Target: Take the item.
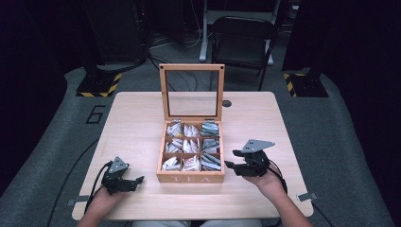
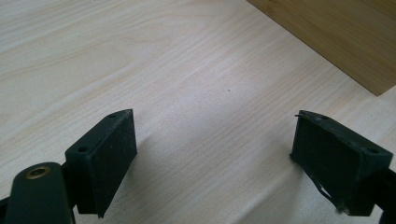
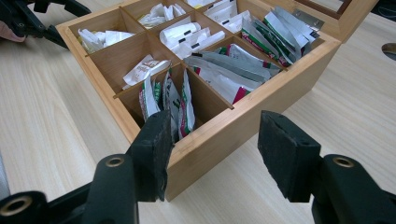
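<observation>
A wooden tea box (image 1: pixel 191 178) marked TEA stands open mid-table, its glass-paned lid (image 1: pixel 191 92) upright behind it. Its compartments hold several tea bags (image 1: pixel 191 144). My left gripper (image 1: pixel 137 183) rests open at the box's front left, jaws pointing at it; in the left gripper view the gripper (image 2: pixel 215 116) has bare table between its pads and the box wall (image 2: pixel 336 37) ahead to the right. My right gripper (image 1: pixel 231 158) hovers open beside the box's right side. In the right gripper view this gripper (image 3: pixel 215 119) straddles a box corner (image 3: pixel 219 140), close to green-and-white tea bags (image 3: pixel 173 100).
The light wooden table (image 1: pixel 265 118) has a small black disc (image 1: pixel 227 103) behind the box. Metal clips (image 1: pixel 307 196) sit at its front edge. A black chair (image 1: pixel 243 33) and hazard-striped stand bases (image 1: pixel 99 85) are on the floor beyond.
</observation>
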Motion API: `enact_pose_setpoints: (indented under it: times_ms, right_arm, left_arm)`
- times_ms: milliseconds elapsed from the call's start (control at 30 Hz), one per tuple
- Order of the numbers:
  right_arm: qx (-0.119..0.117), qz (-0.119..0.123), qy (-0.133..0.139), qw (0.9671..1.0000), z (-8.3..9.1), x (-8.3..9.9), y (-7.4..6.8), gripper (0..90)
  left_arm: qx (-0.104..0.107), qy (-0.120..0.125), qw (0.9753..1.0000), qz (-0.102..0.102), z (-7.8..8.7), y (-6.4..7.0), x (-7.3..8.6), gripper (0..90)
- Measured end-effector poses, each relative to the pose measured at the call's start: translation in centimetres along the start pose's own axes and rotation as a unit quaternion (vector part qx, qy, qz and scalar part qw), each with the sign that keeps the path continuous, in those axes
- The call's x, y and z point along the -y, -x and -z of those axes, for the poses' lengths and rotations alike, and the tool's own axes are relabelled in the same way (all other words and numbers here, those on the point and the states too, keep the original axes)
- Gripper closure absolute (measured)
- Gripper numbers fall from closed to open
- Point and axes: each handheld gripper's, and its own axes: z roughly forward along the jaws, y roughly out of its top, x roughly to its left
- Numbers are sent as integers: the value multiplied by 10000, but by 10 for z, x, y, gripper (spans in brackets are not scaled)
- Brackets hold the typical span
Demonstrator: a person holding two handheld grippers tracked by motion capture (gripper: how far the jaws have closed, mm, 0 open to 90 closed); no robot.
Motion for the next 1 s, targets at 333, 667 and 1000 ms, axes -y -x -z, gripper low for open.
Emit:
enact_pose_setpoints:
  times_ms: [333,667,1000]
  right_arm:
    - [-17,42,-30,10000,-3,-10,0,459]
    - [72,116,12,9999,-9,-18,2,483]
    - [28,66,-51,10000,-18,-23,3,490]
  left_arm:
    - [-6,0,10000,0,0,0,0,137]
    - [-1,0,10000,-1,0,0,0,137]
    - [0,0,10000,2,0,0,0,137]
